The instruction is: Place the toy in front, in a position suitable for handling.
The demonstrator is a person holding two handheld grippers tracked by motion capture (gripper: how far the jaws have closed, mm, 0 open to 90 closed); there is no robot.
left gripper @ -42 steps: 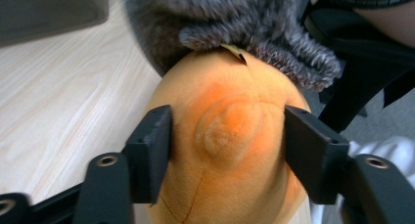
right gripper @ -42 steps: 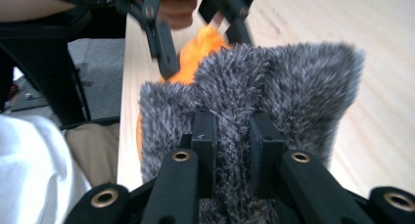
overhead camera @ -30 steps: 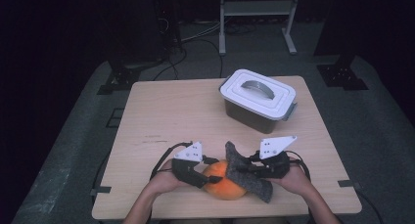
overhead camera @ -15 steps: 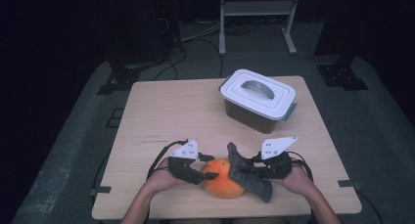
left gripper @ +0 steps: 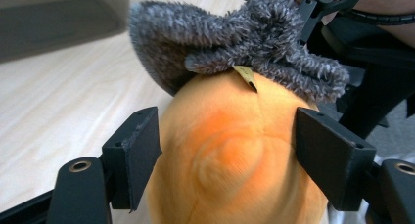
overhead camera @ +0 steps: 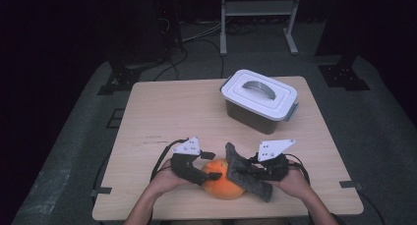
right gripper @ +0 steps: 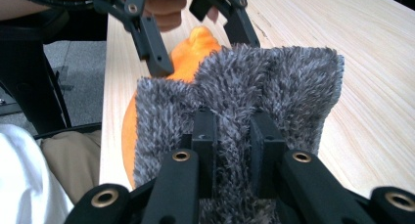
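Note:
An orange soft ball (overhead camera: 221,184) lies near the table's front edge. My left gripper (overhead camera: 211,166) comes at it from the left. In the left gripper view its jaws press both sides of the ball (left gripper: 230,150), so the left gripper (left gripper: 227,155) is shut on it. A grey fuzzy cloth (overhead camera: 248,180) drapes over the ball's right side and top. My right gripper (overhead camera: 244,171) is shut on that cloth. In the right gripper view the cloth (right gripper: 244,87) is pinched between the narrow jaws of the right gripper (right gripper: 235,131), with the ball (right gripper: 188,53) behind it.
A dark container with a white handled lid (overhead camera: 259,95) stands at the back right of the wooden table (overhead camera: 167,117). A grey floor and dark stands surround the table. The person's hands hold both grippers at the front edge.
The ball and the cloth have shifted slightly left and away from the front edge. The left gripper's jaws now sit on the ball's sides. The right gripper keeps its hold on the cloth.

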